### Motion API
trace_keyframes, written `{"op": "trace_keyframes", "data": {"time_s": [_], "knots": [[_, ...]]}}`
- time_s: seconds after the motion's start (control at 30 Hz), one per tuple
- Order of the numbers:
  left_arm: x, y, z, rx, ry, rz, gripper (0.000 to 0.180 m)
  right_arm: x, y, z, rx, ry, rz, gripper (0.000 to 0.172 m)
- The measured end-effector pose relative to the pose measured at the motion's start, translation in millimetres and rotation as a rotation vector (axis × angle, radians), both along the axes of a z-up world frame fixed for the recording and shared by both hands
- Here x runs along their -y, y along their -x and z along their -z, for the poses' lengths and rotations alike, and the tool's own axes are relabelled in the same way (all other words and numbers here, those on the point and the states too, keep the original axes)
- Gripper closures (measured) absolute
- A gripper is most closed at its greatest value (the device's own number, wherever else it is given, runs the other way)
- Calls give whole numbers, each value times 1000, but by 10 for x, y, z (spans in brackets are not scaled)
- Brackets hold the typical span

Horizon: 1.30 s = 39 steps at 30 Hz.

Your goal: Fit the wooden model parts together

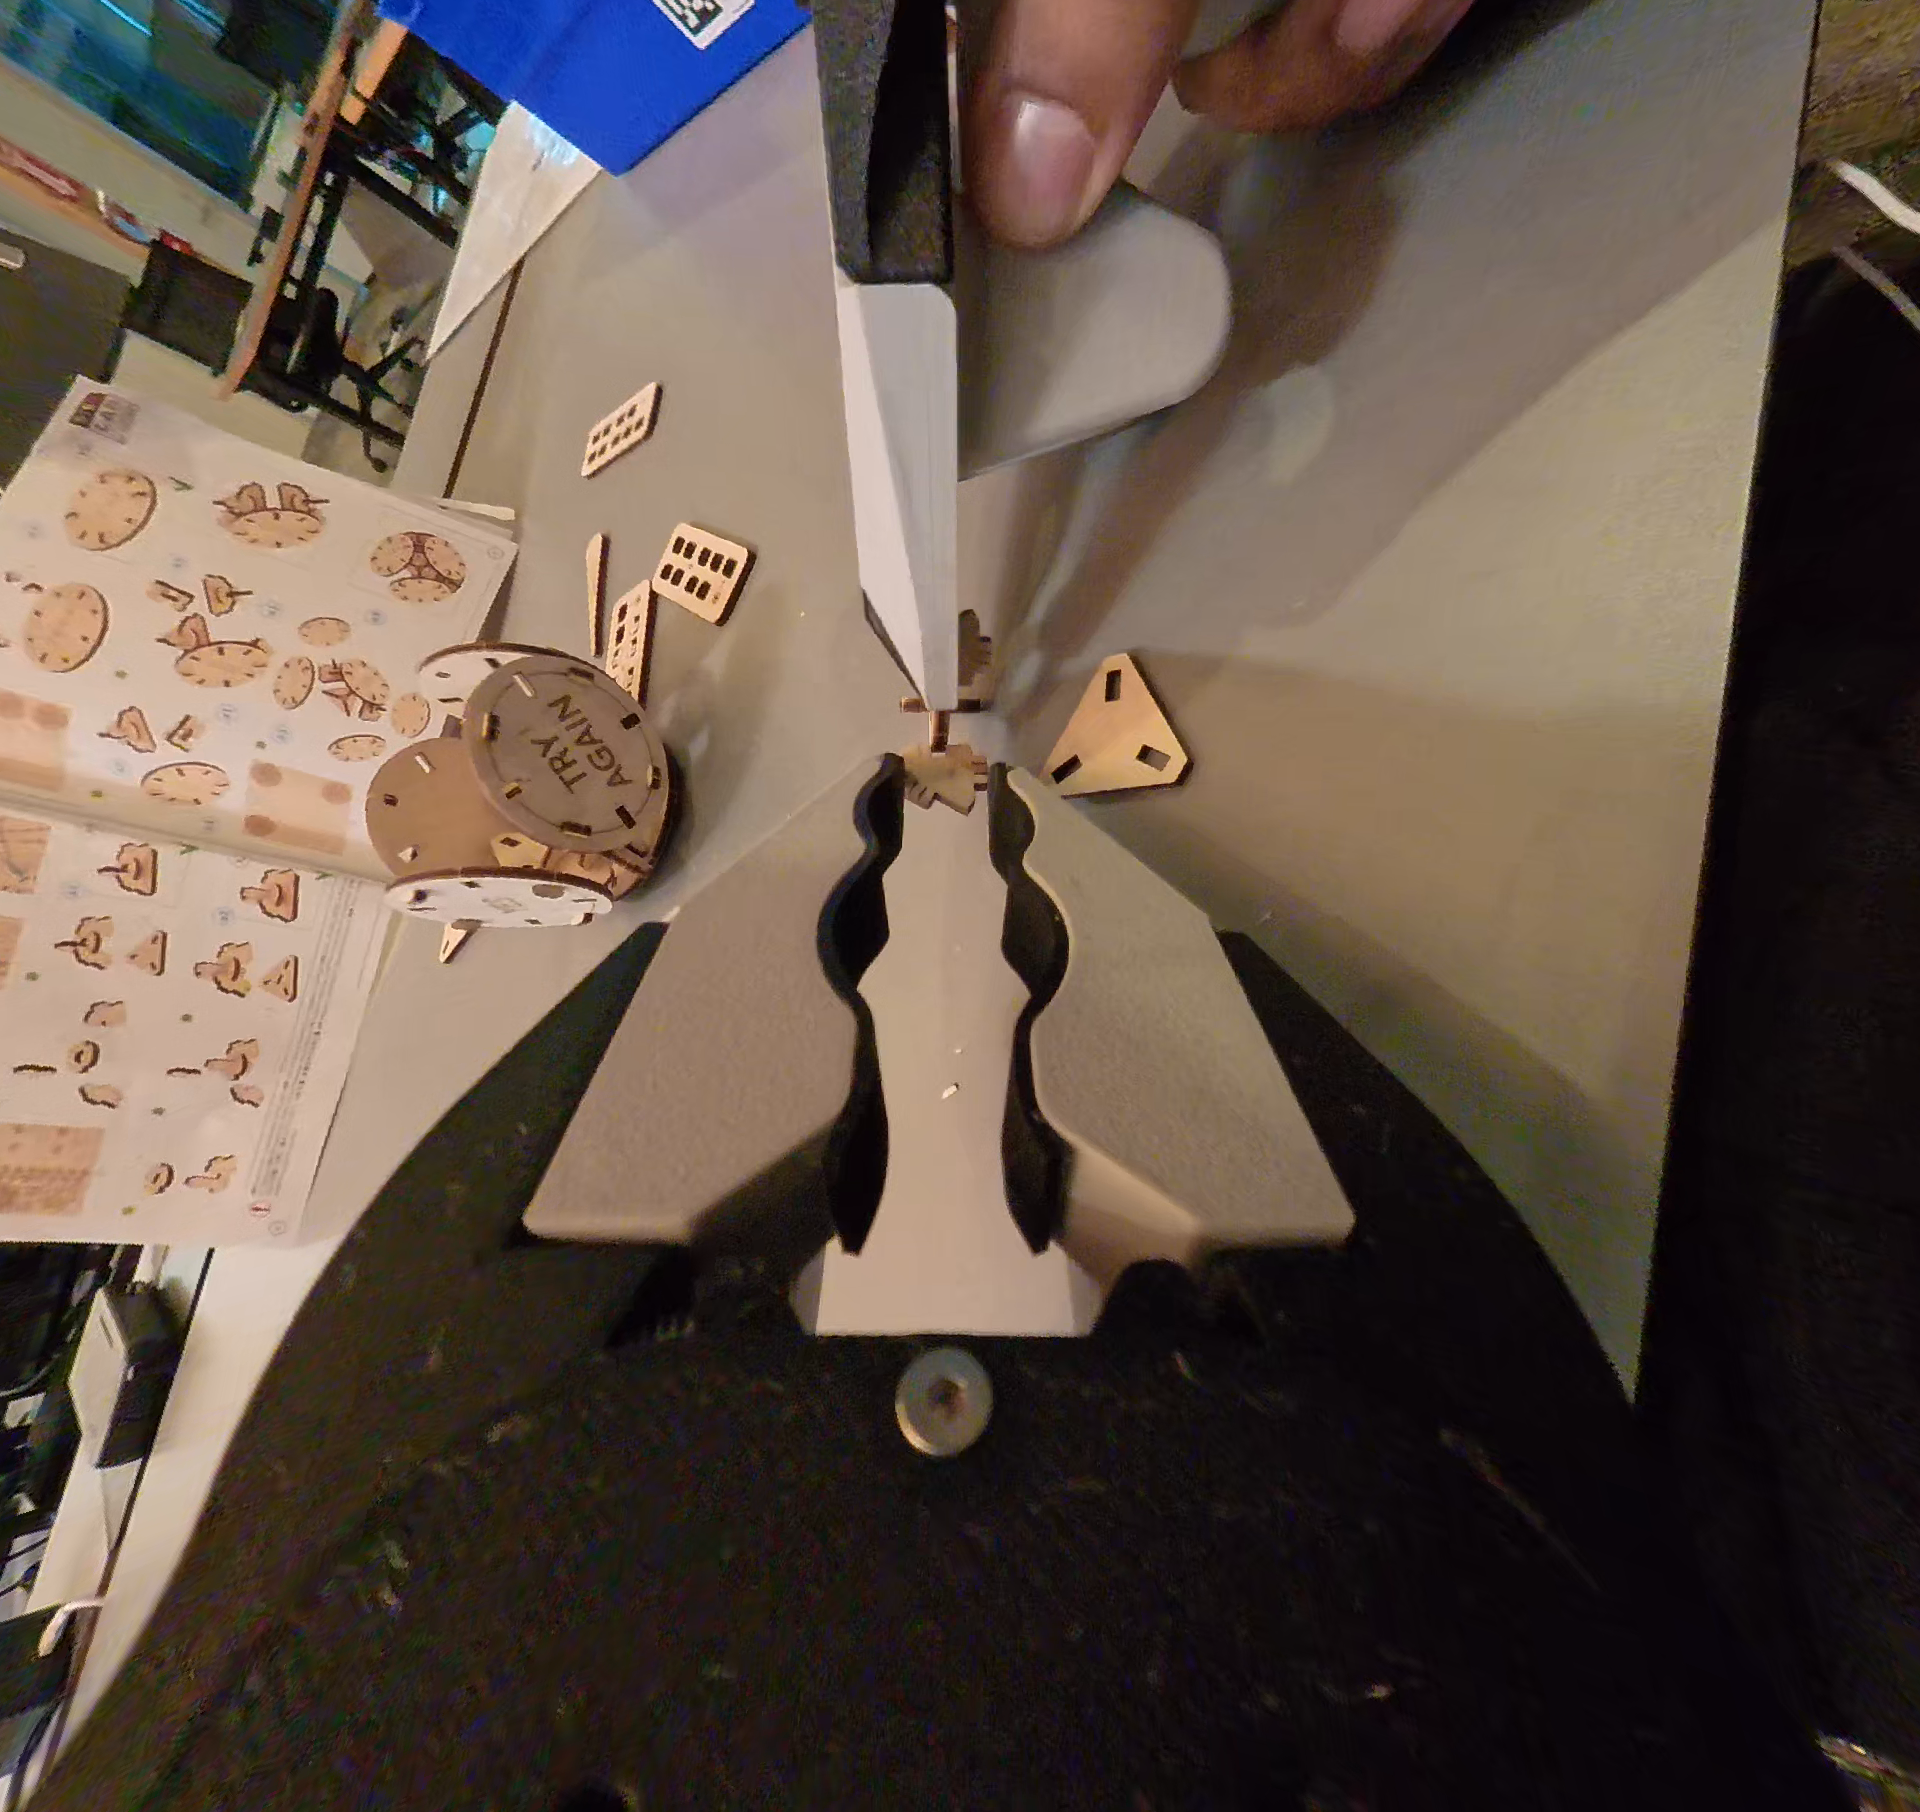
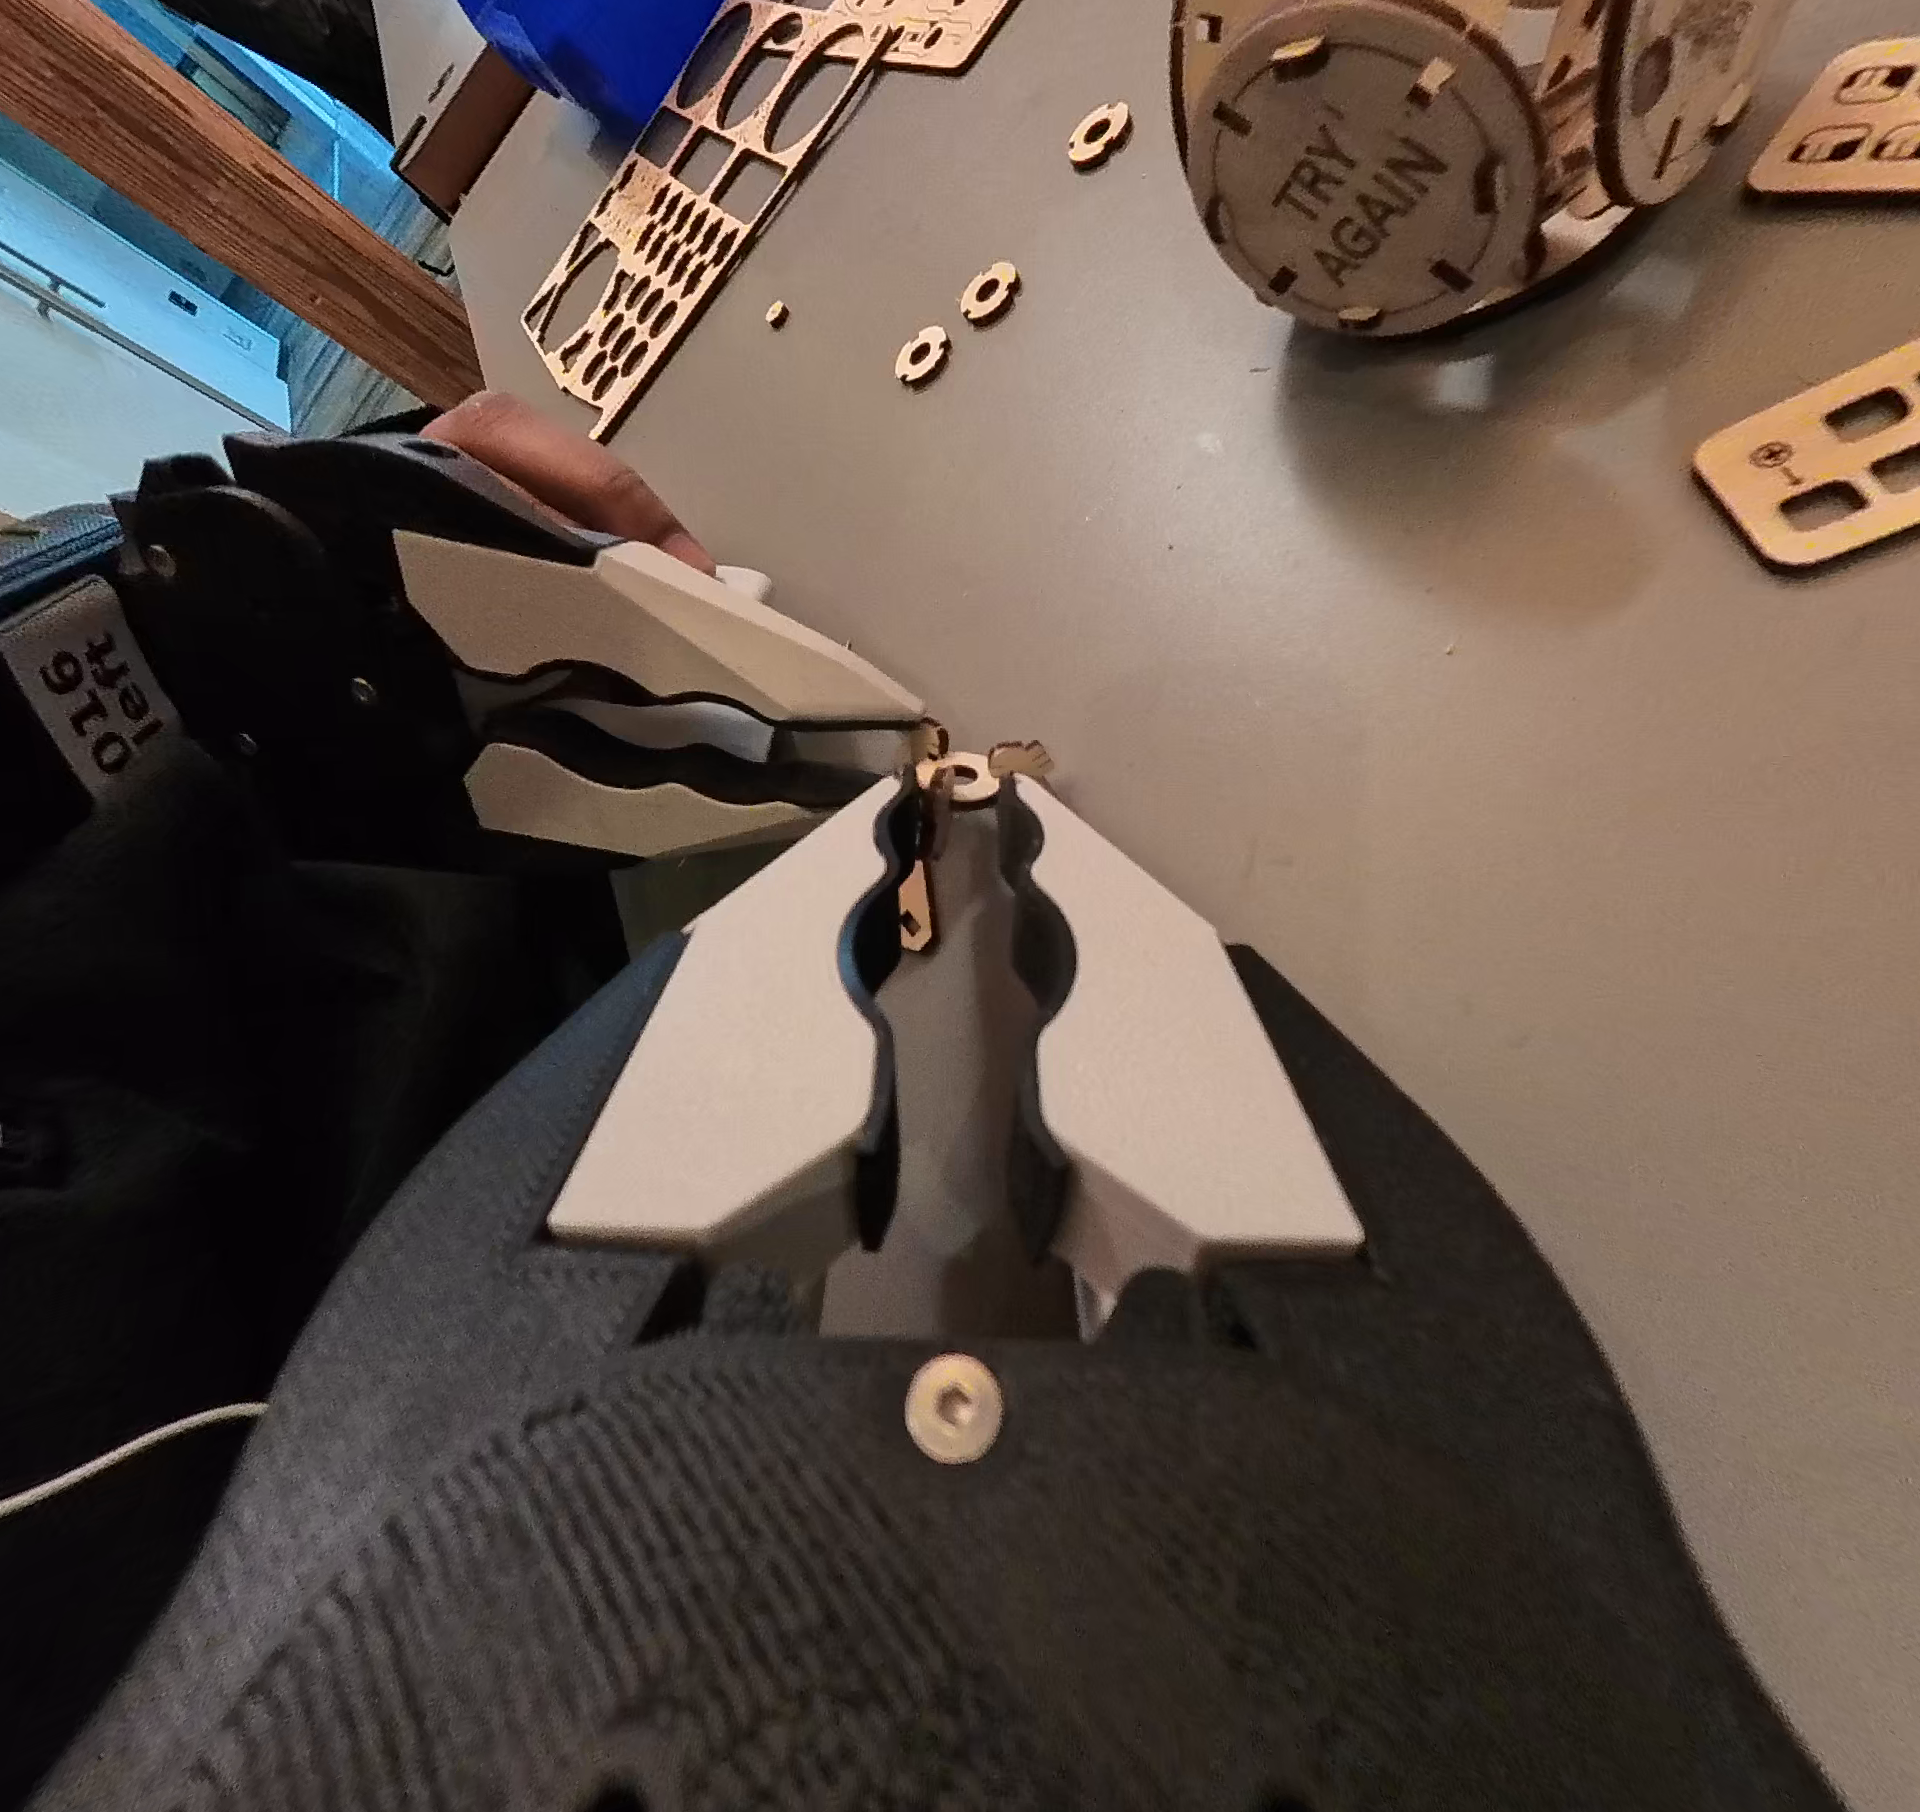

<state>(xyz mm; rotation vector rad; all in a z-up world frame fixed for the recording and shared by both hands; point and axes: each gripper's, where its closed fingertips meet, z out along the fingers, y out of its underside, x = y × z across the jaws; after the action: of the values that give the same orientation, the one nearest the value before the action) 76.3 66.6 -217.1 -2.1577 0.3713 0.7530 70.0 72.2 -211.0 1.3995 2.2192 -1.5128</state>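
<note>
Between its fingertips, the left gripper [image 1: 940, 783] pinches a small notched wooden piece [image 1: 943, 788]; just ahead, the right gripper [image 2: 961, 791] clamps a ring-and-stem piece [image 2: 966, 773]. Keeping both grips firm and aligned looks wise.

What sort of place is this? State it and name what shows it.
Probably a workshop or lab bench used for hobby assembly: a grey table strewn with laser-cut wooden pieces, a half-built wooden model, a printed instruction sheet, and a blue bin behind.

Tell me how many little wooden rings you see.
4. On the table beside the cut-out sheet: nearest ring, middle ring, farthest ring. A fourth ring sits at the right tool's tips. More may be hidden.
</note>
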Motion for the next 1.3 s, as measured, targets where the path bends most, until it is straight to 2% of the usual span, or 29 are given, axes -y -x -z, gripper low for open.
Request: {"op": "trace_keyframes", "data": {"time_s": [0.27,0.47,0.63,0.83,1.0,1.1,1.3], "knots": [[8,24,-36,-4,-22,-10,165,-142,53,20,-56,-82,41,158],[40,120,-148,57,-97,-56,165,-133,33,43,-130,-178,-4,157],[66,161,-215,101,-144,-72,165,-138,-36,111,-118,-224,-51,155],[73,157,-229,103,-154,-68,165,-232,-46,-173,-170,-125,-19,148],[57,53,-335,95,-208,-8,165,-139,-12,-521,-228,149,8,154],[56,-37,-432,81,-258,43,165,-31,-17,-513,-186,244,-15,154],[67,-112,-546,77,-318,85,165,162,-70,-479,-136,295,-75,158]]}}
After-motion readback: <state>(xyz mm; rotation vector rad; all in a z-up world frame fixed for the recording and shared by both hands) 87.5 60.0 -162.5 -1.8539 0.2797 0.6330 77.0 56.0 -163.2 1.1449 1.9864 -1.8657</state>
